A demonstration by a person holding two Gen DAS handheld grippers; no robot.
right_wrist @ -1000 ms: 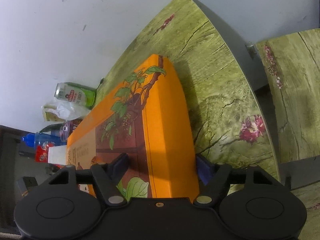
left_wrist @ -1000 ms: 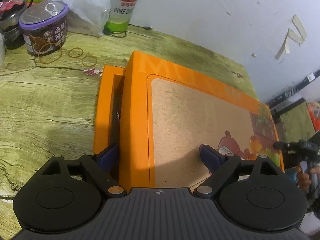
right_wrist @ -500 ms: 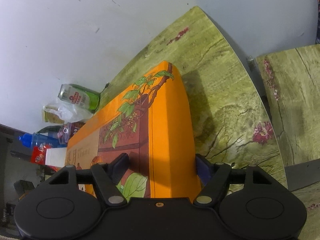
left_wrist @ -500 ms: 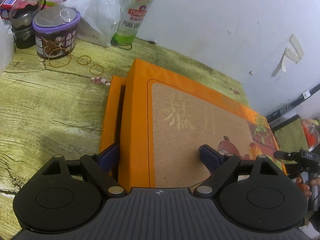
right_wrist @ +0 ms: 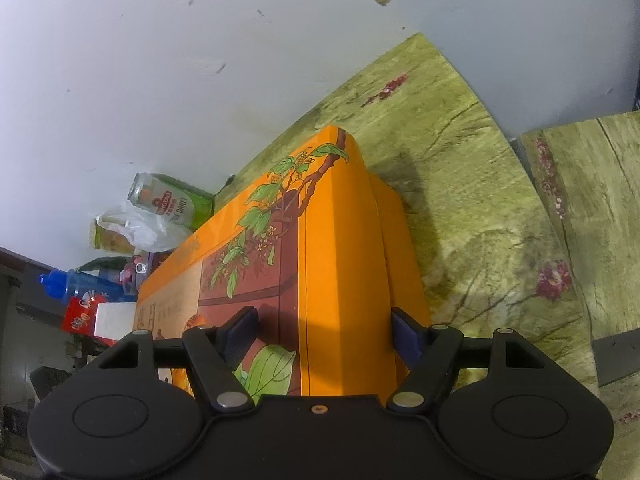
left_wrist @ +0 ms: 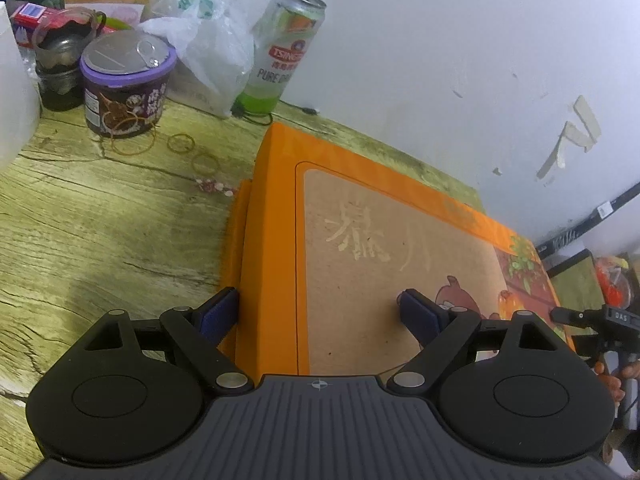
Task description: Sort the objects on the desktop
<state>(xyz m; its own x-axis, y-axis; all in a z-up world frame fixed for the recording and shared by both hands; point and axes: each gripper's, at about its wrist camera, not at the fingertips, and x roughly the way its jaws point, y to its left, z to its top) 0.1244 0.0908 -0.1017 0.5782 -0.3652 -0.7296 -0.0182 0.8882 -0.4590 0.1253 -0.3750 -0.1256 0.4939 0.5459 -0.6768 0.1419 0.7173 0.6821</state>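
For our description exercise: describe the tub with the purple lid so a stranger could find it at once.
Start at the green table and go to its cluttered end by the wall. The tub stands left of the tall green can; only it has a purple rim and a silver pull-tab lid.

A lived-in domestic room. The desk (left_wrist: 100, 216) wears a green wood-grain vinyl cover with printed flowers and stands against a scuffed white wall (left_wrist: 460, 60) bearing peeling tape. At upper left of the left wrist view sit household odds and ends: a beer can (left_wrist: 286, 52), a purple-lidded food tin (left_wrist: 126, 84), a plastic bag (left_wrist: 208, 40), loose rubber bands (left_wrist: 181, 143).
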